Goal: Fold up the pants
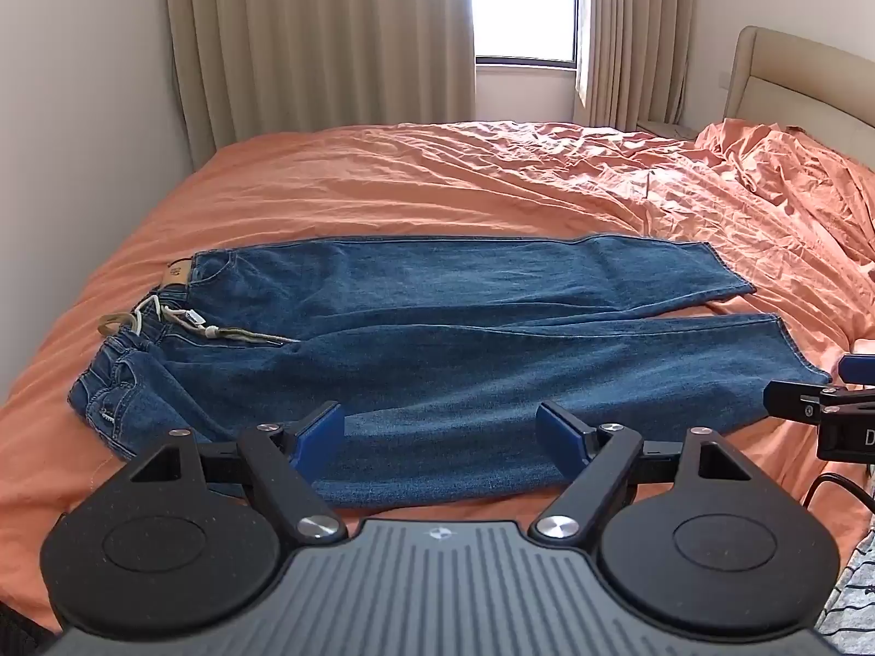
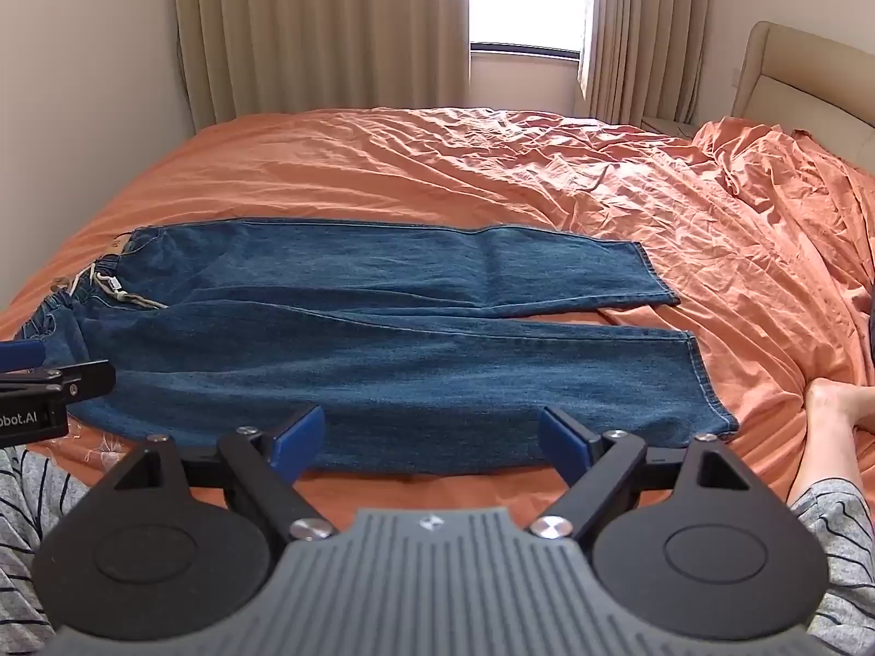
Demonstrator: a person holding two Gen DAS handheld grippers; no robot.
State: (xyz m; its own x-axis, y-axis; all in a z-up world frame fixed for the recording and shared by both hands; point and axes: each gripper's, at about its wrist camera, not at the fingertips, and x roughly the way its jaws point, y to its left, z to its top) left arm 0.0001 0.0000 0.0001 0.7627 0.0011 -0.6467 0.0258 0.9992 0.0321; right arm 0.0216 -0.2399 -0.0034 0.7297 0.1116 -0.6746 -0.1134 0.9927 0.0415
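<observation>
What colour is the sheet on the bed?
Orange. The bed sheet shows best in the right wrist view.

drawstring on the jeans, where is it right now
In the left wrist view the drawstring lies at the waistband, at the left end of the jeans on the orange bedsheet.

Blue denim pants (image 1: 437,328) on orange bedsheet (image 1: 383,180); beige curtains (image 1: 317,38); grey sleeve, dark stripes (image 2: 842,525); black tongs, blue pads (image 1: 322,432).

Your blue denim pants (image 1: 437,339) lie flat and unfolded on the orange-sheeted bed (image 1: 383,180), waistband at the left, both legs stretched rightward side by side, hems slightly parted. A pale drawstring (image 1: 219,331) trails loose across the gathered waist.
</observation>
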